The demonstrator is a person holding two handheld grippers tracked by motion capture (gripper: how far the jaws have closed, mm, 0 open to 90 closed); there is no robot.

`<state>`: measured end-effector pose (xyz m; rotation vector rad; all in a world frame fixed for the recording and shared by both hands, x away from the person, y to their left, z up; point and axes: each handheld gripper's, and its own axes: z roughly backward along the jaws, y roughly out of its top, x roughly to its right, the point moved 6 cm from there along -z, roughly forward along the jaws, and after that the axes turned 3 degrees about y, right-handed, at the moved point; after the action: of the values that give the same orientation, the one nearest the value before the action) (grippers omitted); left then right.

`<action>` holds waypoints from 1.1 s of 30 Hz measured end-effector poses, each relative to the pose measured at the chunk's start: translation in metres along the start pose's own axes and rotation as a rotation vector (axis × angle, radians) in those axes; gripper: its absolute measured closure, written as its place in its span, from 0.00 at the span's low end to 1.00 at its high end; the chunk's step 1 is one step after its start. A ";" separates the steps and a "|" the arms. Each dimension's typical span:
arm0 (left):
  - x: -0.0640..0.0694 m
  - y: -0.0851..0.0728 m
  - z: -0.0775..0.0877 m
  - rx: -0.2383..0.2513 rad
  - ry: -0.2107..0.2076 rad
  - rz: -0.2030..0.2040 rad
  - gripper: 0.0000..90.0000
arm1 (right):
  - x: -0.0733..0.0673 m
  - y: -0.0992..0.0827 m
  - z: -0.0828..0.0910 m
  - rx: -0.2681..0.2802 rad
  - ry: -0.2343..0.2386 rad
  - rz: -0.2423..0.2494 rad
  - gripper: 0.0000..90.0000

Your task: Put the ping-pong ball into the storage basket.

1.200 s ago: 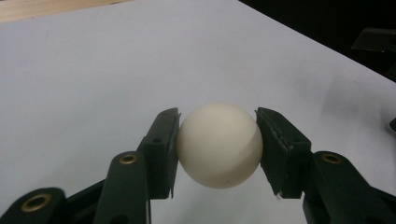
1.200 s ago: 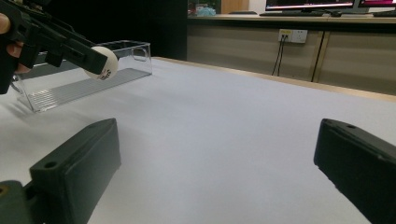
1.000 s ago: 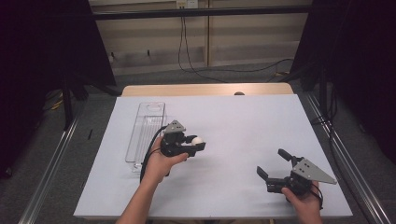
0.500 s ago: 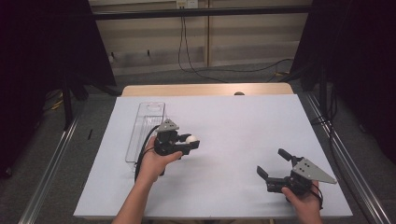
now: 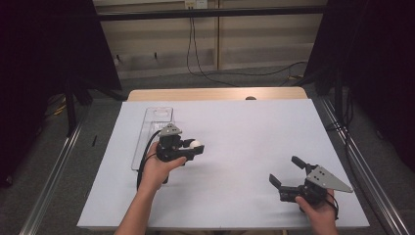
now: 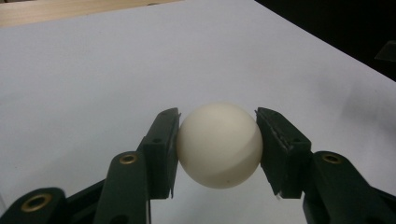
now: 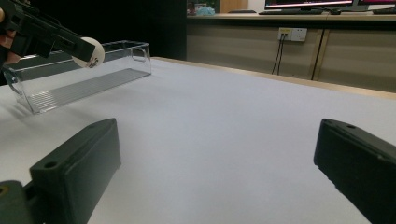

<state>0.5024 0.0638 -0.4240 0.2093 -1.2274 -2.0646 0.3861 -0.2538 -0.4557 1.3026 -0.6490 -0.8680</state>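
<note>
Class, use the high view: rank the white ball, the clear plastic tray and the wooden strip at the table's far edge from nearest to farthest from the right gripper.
1. The white ball, held in the left gripper, left of the right gripper.
2. The clear plastic tray, farther left, behind the left hand.
3. The wooden strip, along the far edge.

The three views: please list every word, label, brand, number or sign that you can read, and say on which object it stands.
None can be read.
White ball in the left gripper: a small dark mark in the right gripper view, too small to read.
Monitors at the back: bright strips, too blurred to read.
Clear plastic bin, white table cover, right gripper: no text.
</note>
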 end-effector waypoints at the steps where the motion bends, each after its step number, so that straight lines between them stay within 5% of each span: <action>1: -0.001 0.000 0.001 -0.005 0.006 0.003 0.57 | 0.000 0.000 0.000 0.000 0.001 0.001 0.00; 33: -0.014 0.000 0.015 0.004 0.035 0.035 0.57 | -0.002 0.000 -0.001 -0.002 0.007 0.002 0.00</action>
<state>0.5060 0.0833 -0.4192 0.2235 -1.2061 -2.0199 0.3858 -0.2521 -0.4561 1.3021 -0.6432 -0.8617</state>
